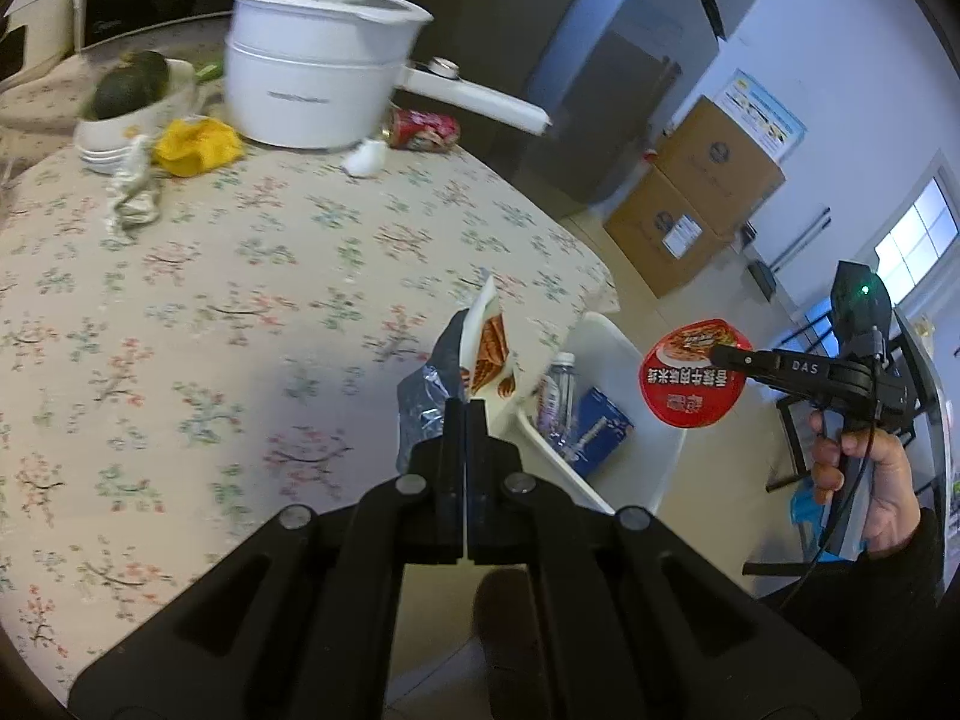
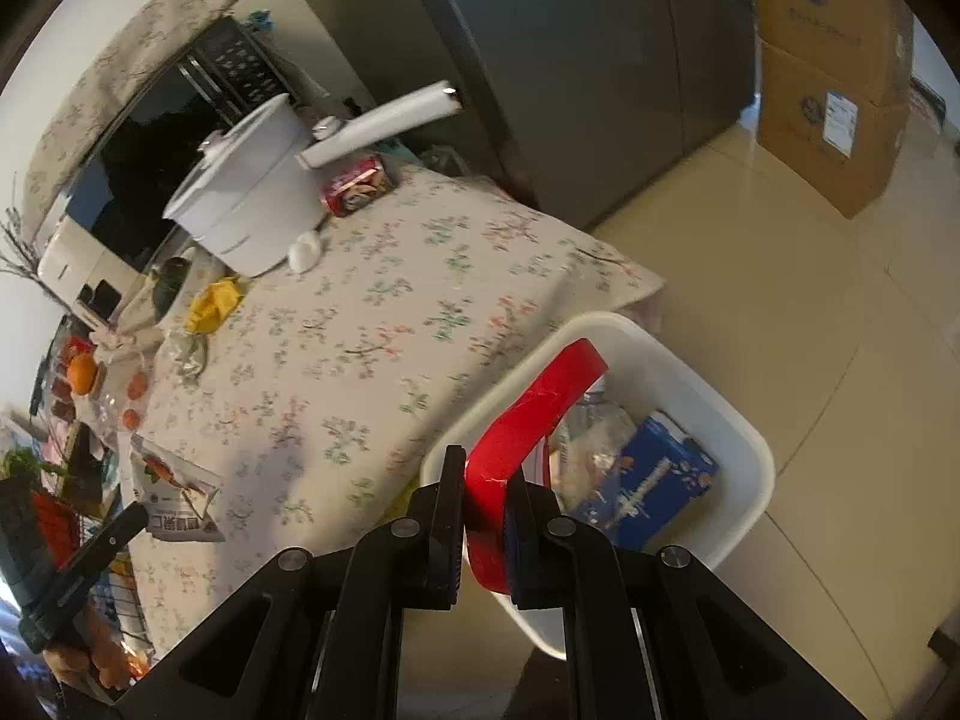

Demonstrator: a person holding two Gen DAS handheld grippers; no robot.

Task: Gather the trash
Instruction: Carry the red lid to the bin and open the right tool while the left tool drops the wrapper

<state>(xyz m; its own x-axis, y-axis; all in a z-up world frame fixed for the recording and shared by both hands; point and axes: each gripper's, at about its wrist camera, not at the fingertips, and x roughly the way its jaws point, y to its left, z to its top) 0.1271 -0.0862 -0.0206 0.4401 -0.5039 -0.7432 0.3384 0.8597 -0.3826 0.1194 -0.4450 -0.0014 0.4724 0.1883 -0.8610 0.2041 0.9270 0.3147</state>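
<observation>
L gripper [image 1: 465, 414] has its jaws pinched nearly together on a crinkly foil snack wrapper [image 1: 474, 354], silver inside w/ orange print; its long axis runs up and away from the fingertips, over the floral tablecloth [image 1: 252, 300] edge. R gripper [image 2: 485, 516] clamps a red round noodle-cup lid [image 2: 528, 420], thin, glossy, bent; seen edge-on from the R wrist cam, it stretches forward from the fingers over the white plastic bin [image 2: 744, 438]. From the L wrist cam the lid's printed face shows, held well clear of the table. Bin holds a blue carton [image 2: 654, 480] + clear plastic bottle [image 1: 558, 384]. On the table, a crushed red can [image 1: 423, 129], yellow wad [image 1: 198, 147] and white pot [image 1: 318, 72] sit far back.
</observation>
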